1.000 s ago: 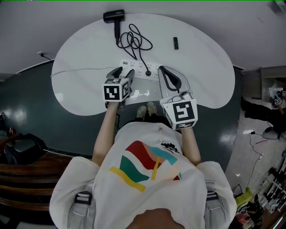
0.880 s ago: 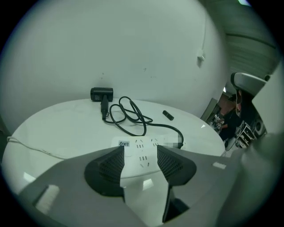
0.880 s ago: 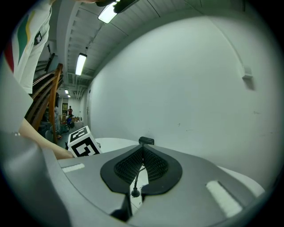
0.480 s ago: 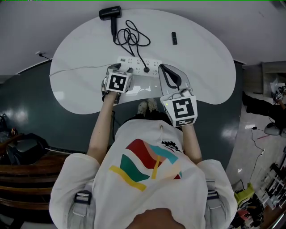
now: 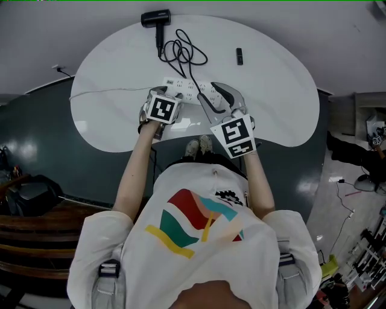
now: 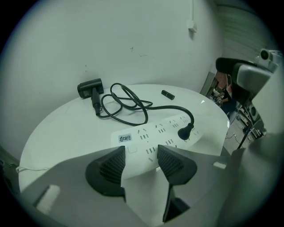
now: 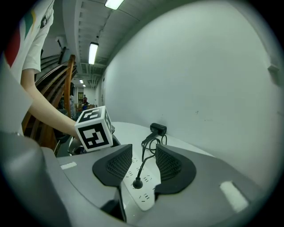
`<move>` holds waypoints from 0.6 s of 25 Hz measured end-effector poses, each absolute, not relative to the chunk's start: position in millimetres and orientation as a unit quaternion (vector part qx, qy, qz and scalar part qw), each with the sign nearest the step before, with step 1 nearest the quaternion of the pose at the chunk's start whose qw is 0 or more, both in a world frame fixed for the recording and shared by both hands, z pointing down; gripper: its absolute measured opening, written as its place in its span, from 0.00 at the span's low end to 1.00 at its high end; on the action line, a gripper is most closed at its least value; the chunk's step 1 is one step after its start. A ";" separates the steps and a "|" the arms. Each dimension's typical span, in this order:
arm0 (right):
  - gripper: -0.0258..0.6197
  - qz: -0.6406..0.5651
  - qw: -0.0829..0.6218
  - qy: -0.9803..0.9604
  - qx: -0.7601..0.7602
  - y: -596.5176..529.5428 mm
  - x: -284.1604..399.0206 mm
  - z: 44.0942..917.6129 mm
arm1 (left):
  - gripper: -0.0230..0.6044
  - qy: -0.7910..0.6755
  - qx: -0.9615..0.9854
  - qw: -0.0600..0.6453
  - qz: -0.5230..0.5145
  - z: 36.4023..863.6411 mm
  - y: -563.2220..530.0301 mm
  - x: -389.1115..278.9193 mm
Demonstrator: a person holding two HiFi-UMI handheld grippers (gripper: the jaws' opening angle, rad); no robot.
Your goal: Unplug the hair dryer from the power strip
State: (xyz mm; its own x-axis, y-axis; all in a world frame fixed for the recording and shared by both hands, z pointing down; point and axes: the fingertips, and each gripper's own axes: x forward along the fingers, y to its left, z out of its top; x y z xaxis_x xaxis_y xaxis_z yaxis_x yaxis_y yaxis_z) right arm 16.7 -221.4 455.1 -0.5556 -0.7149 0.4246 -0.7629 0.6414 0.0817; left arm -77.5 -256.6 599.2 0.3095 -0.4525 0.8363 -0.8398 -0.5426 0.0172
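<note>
A white power strip [image 5: 188,89] lies across the middle of the white table [image 5: 108,78]. The black plug [image 6: 185,131] sits in a socket near its right end. Its cord [image 5: 184,51] coils back to the black hair dryer [image 5: 155,18] at the far edge. My left gripper [image 5: 163,96] stands open over the strip's left end [image 6: 133,142], which shows between its pads [image 6: 113,165]. My right gripper [image 5: 212,99] is low over the strip's right end, its jaws opening. The plug [image 7: 137,182] stands in the gap just ahead of its pads, apart from them.
A small black stick-shaped object [image 5: 239,56] lies at the far right of the table. A thin white cable [image 5: 102,92] runs left from the strip towards the wall. The person's arm and the left gripper's marker cube [image 7: 94,128] fill the left of the right gripper view.
The right gripper has dropped and moved in over the strip's right end, and its jaws have parted. The left gripper tipped down onto the strip's left end, then stayed put.
</note>
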 end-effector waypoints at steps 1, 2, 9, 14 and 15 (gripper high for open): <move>0.30 0.063 0.219 -0.882 0.413 -223.1 14.2 463.1 | 0.39 -0.419 0.775 0.228 0.415 597.5 -259.0 -77.5; 0.31 0.073 0.223 -0.883 0.407 -225.3 11.7 472.2 | 0.39 -0.420 0.775 0.226 0.414 596.2 -260.3 -76.6; 0.32 0.139 0.268 -0.873 0.383 -237.1 2.0 542.4 | 0.40 -0.401 0.763 0.258 0.437 604.7 -251.2 -74.9; 0.19 0.138 0.289 -0.869 0.376 -239.2 -0.8 558.9 | 0.40 -0.402 0.759 0.264 0.438 606.0 -250.8 -75.0; 0.20 0.138 0.292 -0.869 0.375 -239.4 -1.5 560.7 | 0.40 -0.402 0.758 0.265 0.439 606.0 -251.0 -74.8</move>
State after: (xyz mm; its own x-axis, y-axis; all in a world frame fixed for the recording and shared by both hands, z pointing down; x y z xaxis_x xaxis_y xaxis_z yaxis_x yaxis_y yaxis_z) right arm -1.5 -239.4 560.7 -0.5473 -0.5714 0.6114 -0.7332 0.6797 -0.0211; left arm -74.8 -251.0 606.0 0.2914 -0.3766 0.8794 -0.8427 -0.5361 0.0497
